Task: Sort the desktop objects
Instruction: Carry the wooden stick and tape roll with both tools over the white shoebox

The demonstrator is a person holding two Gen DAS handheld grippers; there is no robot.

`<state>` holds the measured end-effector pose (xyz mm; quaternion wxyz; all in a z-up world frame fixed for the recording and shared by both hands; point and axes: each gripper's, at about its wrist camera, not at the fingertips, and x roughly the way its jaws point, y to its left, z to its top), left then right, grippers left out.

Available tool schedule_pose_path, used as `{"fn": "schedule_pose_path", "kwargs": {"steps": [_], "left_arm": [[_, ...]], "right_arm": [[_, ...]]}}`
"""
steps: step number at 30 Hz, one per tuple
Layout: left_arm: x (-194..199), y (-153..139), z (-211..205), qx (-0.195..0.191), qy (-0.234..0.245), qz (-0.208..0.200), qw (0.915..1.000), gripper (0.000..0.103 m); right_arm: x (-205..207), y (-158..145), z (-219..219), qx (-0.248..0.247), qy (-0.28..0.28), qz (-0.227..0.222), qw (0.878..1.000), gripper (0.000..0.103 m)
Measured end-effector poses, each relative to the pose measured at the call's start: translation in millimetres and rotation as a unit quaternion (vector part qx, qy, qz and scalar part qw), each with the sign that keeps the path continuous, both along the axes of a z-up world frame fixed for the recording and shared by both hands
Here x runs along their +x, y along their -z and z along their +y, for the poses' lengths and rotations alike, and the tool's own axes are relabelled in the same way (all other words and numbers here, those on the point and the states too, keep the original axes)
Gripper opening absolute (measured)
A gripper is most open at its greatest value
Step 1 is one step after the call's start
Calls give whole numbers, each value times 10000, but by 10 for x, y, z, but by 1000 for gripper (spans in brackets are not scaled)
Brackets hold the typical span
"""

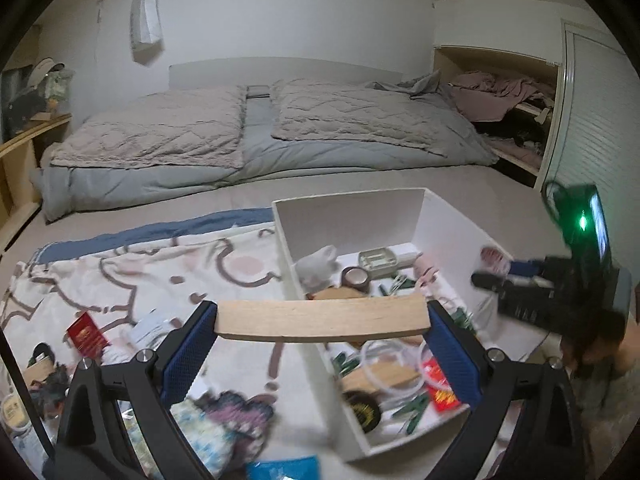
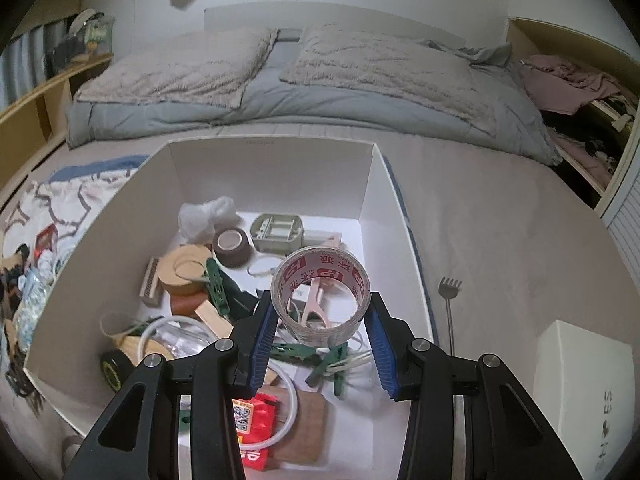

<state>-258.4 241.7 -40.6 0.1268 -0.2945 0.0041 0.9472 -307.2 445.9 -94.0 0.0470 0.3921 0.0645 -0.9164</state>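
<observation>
My left gripper (image 1: 322, 314) is shut on a flat wooden slat (image 1: 320, 316), held crosswise above the left wall of the white box (image 1: 348, 208). My right gripper (image 2: 320, 312) is shut on a roll of clear tape with red print (image 2: 320, 292), held over the inside of the white box (image 2: 272, 168). The box holds several items: a brown tape roll (image 2: 232, 246), a wooden round piece (image 2: 186, 274), green clips (image 2: 324, 360), a red packet (image 2: 254, 420). The right gripper also shows in the left wrist view (image 1: 496, 274), at the box's right side.
A patterned cloth (image 1: 132, 276) left of the box carries loose items, among them a red booklet (image 1: 86, 334) and a floral pouch (image 1: 220, 424). A metal back scratcher (image 2: 450, 308) and a white shoebox (image 2: 584, 392) lie right of the box. Pillows (image 1: 260, 124) lie behind.
</observation>
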Motion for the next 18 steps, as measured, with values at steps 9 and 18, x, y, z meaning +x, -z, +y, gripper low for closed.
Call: {"fn": "schedule_pose_path", "kwargs": {"steps": [9, 18], "left_arm": [[-250, 0, 339, 53, 218, -192, 9996, 100], [-386, 183, 609, -250, 355, -490, 9979, 100]], "right_arm": [[64, 83, 32, 172, -78, -177, 9997, 45], [60, 118, 61, 327, 67, -560, 9979, 45]]}}
